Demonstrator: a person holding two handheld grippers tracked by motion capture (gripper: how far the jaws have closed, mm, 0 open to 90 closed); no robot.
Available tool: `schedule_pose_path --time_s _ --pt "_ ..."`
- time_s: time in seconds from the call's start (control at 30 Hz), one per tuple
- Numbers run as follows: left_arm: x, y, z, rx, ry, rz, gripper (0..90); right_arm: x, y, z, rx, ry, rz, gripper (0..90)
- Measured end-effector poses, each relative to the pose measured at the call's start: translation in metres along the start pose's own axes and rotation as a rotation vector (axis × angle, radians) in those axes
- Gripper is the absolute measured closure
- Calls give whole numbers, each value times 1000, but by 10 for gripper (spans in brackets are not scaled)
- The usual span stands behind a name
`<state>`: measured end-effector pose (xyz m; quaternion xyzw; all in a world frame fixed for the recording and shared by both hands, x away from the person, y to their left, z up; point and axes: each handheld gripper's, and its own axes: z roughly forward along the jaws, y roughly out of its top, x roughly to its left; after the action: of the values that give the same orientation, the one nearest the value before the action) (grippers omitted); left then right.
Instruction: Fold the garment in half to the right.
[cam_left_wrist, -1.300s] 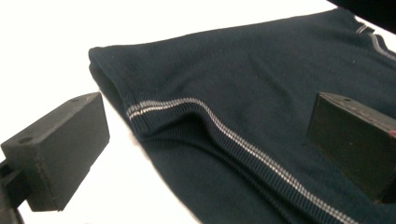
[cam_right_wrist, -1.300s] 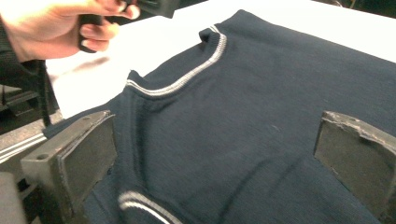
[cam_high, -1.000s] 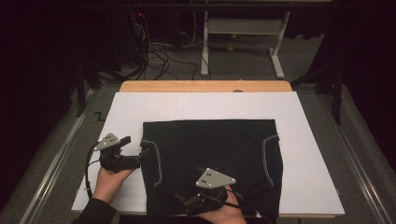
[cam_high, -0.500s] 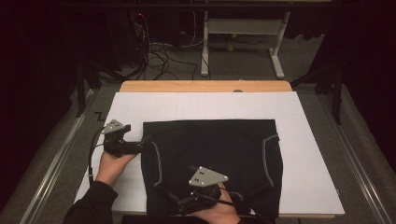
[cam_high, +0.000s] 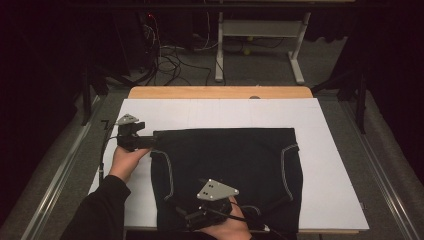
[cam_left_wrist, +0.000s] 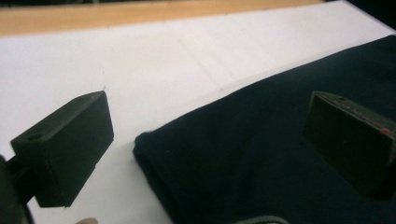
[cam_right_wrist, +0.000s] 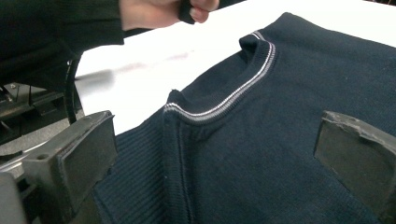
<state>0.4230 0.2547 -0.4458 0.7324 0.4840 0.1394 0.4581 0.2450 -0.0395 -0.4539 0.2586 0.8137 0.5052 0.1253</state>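
While we hold a tool in each hand, a dark navy knitted garment with pale grey piping along its seams (cam_high: 230, 165) lies flat on the white sheet covering the bench (cam_high: 330, 200), spread across the near half of that sheet, with a strip of bare wooden bench top (cam_high: 220, 92) showing beyond it. Our left tool (cam_high: 150, 141) sits at the garment's far left corner, its jaws pointing toward the cloth. In the left gripper view that tool (cam_left_wrist: 205, 140) stands wide apart, one jaw over the white sheet and the other over the dark fabric, with the folded corner of the garment (cam_left_wrist: 280, 158) between them and nothing pinched. Our right tool (cam_high: 192, 217) lies low over the garment's near edge, close to our side of the bench. In the right gripper view its jaws (cam_right_wrist: 215, 158) are likewise spread wide over the ribbed knit, framing a piped opening, and our left hand (cam_right_wrist: 163, 11) shows beyond it at the top.
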Motion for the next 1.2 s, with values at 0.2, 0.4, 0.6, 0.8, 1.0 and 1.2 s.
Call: schedule_pose_path --time_s 0.2,0.4,0.6,0.8,1.0,1.2 --pt "15 -3 12 43 49 -85 69 3 1 -1 6 -9 -14 1" --pt "21 -8 33 93 75 -114 164 0 -3 1 24 -1 -8 1" --pt "12 -12 46 176 73 -11 425 4 -3 3 33 8 -21 1" --pt "11 -19 41 148 50 -34 697 15 -5 13 81 41 -41 8" --pt "5 -25 32 66 64 -12 753 25 -4 26 137 88 -40 63" --pt "4 -26 32 61 63 -7 754 35 1 43 210 71 -78 117"
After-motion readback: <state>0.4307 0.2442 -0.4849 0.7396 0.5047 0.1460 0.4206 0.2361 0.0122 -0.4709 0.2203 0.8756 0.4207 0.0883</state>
